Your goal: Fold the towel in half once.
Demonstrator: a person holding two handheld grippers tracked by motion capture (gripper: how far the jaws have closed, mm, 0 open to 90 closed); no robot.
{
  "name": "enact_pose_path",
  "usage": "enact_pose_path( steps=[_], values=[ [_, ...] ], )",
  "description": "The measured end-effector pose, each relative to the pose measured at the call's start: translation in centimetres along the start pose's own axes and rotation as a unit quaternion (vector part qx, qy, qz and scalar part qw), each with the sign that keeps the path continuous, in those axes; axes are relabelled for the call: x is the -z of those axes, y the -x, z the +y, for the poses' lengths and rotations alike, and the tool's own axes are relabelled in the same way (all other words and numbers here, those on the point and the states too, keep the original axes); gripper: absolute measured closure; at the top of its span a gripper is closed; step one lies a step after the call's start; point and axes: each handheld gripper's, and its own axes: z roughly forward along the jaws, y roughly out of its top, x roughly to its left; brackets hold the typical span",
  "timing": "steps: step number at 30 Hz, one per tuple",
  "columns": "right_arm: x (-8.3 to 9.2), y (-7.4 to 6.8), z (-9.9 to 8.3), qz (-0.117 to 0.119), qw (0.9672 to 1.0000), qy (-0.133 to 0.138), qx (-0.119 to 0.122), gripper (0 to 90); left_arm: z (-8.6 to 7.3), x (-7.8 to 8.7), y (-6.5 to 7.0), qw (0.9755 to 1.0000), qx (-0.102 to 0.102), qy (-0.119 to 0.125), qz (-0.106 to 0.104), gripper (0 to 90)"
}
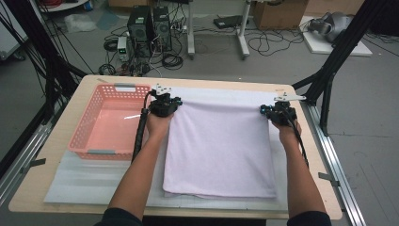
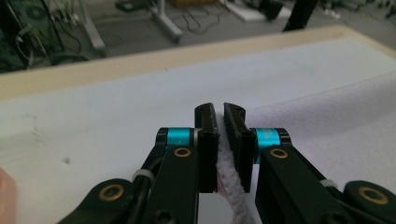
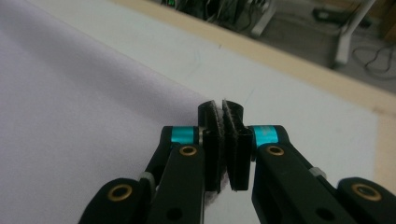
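Terry cloth, pale lilac: the towel (image 1: 219, 148) lies flat on a white mat (image 1: 94, 181) that covers most of the bench (image 1: 61, 136), filling the middle and right of it, its near edge close to the bench's near edge and its far edge short of the far edge. It looks folded double, since a second layer shows along the near hem. Left gripper (image 1: 163, 106) is clamped on the towel's far-left corner; the left gripper view shows a looped pile edge (image 2: 224, 161) pinched between nearly closed jaws. Right gripper (image 1: 278, 113) is clamped on the far-right corner, with a thin line of cloth (image 3: 219, 116) between its jaws. Judgement on handling: light, soft, fully limp, not fragile, not slippery because the pile gives the pads bite; it will sag and drape between the two grips once lifted, and a lower layer may slip free if only the top one is caught. The two far corners are the sensible hold. Outline is near square, slightly longer from near edge to far edge, so the long axis runs toward the far edge. A pink basket (image 1: 101, 120) stands at the left, just beside the towel.
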Motion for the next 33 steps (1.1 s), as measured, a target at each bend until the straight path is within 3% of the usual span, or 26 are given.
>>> enact_pose_path(
  steps=[2, 7, 9, 10, 11, 12, 13, 15, 17, 20, 22, 24, 25, 27, 29, 30, 31, 32, 33],
  values=[
    [0.3, -0.3, 0.3, -0.014, 0.9997, 0.022, 0.003, 86.5, 0.1, 0.1, 0.1, 0.9999, -0.003, 0.010, 0.006, 84.0],
    [-0.1, -0.7, 0.7, -0.043, 0.9985, 0.031, 0.012, 86.5, 0.1, -0.1, 0.2, 0.9993, -0.004, 0.032, 0.015, 83.7],
    [-0.6, -0.9, 0.7, -0.056, 0.9980, 0.027, 0.013, 86.2, -0.3, -0.6, 0.1, 0.9995, -0.012, 0.016, 0.023, 80.0],
    [-0.9, -0.9, 0.6, -0.064, 0.9977, 0.022, 0.009, 84.6, -0.5, -0.9, 0.1, 0.9994, 0.000, -0.002, 0.035, 69.4],
    [-1.3, -0.9, 0.3, -0.079, 0.9969, 0.005, 0.005, 75.2, -0.7, -1.1, -0.1, 0.9990, 0.014, -0.015, 0.040, 51.2],
    [-1.6, -0.8, 0.2, -0.090, 0.9959, -0.013, -0.006, 61.7, -0.9, -1.2, -0.2, 0.9984, 0.030, -0.026, 0.041, 45.1],
    [-1.8, -0.6, -0.1, -0.101, 0.9943, -0.027, -0.020, 56.7, -1.0, -1.2, -0.3, 0.9977, 0.029, -0.042, 0.045, 41.3],
    [-1.5, -0.3, -0.4, -0.100, 0.9935, -0.013, -0.052, 55.9, -1.1, -1.1, -0.3, 0.9975, 0.021, -0.053, 0.042, 37.3],
    [-1.1, -0.1, -0.4, -0.097, 0.9936, -0.008, -0.057, 55.8, -1.3, -0.9, -0.2, 0.9969, 0.031, -0.063, 0.034, 36.6],
    [-0.8, -0.1, -0.6, -0.078, 0.9946, -0.021, -0.065, 56.6, -1.8, -1.1, -0.1, 0.9941, 0.031, -0.100, 0.028, 36.7],
    [-0.9, 0.1, -1.1, -0.049, 0.9943, -0.049, -0.081, 56.7, -2.2, -1.4, -0.3, 0.9920, 0.044, -0.116, 0.025, 36.9],
    [-1.4, 0.2, -1.9, -0.033, 0.9915, -0.087, -0.091, 56.2, -2.6, -1.8, -0.5, 0.9894, 0.062, -0.129, 0.023, 37.2],
    [-1.7, 0.3, -2.5, -0.014, 0.9886, -0.108, -0.104, 56.1, -2.8, -2.0, -0.6, 0.9881, 0.066, -0.138, 0.020, 37.2],
    [-2.2, 0.1, -3.2, -0.004, 0.9848, -0.134, -0.111, 53.7, -3.2, -2.3, -0.5, 0.9860, 0.073, -0.149, 0.013, 38.6],
    [-2.3, -0.3, -3.5, -0.014, 0.9848, -0.125, -0.120, 55.2, -3.4, -2.4, 0.0, 0.9868, 0.036, -0.157, 0.013, 41.5],
    [-2.3, -0.6, -3.4, -0.019, 0.9855, -0.126, -0.112, 61.7, -3.4, -2.5, 0.2, 0.9872, 0.022, -0.158, 0.011, 47.8],
    [-2.3, -0.7, -3.3, -0.010, 0.9858, -0.126, -0.110, 74.9, -3.3, -2.4, 0.2, 0.9867, 0.019, -0.161, -0.001, 55.9],
    [-2.4, -0.9, -3.3, 0.006, 0.9858, -0.125, -0.112, 81.9, -3.4, -2.5, 0.1, 0.9853, 0.040, -0.162, -0.036, 73.3],
    [-2.5, -1.3, -3.1, -0.002, 0.9862, -0.131, -0.101, 84.2, -3.3, -2.5, 0.4, 0.9854, 0.034, -0.165, -0.029, 84.0]
  ],
)
